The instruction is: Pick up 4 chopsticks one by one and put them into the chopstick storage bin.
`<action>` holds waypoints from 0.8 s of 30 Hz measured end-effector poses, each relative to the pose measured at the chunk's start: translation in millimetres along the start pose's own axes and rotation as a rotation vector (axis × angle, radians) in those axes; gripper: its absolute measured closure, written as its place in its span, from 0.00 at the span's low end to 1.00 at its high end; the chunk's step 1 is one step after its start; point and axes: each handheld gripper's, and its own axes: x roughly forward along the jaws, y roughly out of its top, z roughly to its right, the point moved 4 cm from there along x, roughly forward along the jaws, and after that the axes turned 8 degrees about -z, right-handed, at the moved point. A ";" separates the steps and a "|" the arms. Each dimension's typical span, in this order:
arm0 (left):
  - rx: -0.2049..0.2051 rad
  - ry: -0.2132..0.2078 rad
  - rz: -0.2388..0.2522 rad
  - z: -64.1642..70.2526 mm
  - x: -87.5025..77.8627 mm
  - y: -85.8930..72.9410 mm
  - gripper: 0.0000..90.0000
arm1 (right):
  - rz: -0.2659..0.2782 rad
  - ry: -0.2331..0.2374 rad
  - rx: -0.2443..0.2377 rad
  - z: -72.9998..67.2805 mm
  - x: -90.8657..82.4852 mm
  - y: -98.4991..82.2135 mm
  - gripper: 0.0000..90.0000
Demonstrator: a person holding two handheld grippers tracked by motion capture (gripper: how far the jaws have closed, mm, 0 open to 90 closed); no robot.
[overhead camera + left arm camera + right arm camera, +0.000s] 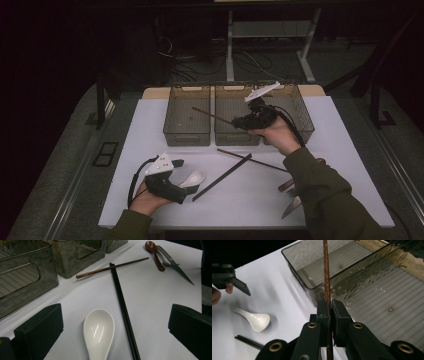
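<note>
Right gripper clamped on brown chopstick.
Held over smoked bins; left gripper agape, astride white spoon.

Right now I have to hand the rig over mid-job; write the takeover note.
Right gripper: shut on a brown chopstick, held above the bins.
Left gripper: open, white spoon lying between its jaws, not gripped.
On the table: second brown chopstick crossing the black chopsticks; brown spoon, fork and knife together.
Done: nothing visible in the bins.
Left: everything.
</note>
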 end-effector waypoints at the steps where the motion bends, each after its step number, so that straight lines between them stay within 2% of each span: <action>1: 0.001 0.000 0.000 0.0 0.0 0.0 0.00 | -0.005 0.000 0.006 -0.3 2.0 1.9 0.94; 6: 0.001 -0.003 -0.001 0.2 0.0 -0.1 0.00 | -0.004 -0.009 0.001 0.3 12.9 12.0 0.94; 7: 0.001 -0.003 -0.001 0.1 0.0 -0.1 0.00 | -0.011 -0.009 0.013 -0.6 15.2 13.8 0.94; 9: 0.011 -0.001 -0.004 -0.5 -0.3 -0.1 0.00 | -0.017 -0.020 0.009 -0.1 20.6 17.5 0.94; 18: 0.010 -0.004 -0.002 0.0 -0.5 -0.1 0.00 | -0.040 -0.039 0.017 -2.3 44.8 34.9 0.94; 24: 0.009 -0.006 -0.002 0.6 -0.4 0.1 0.00 | -0.054 -0.051 0.020 -4.1 54.9 43.2 0.94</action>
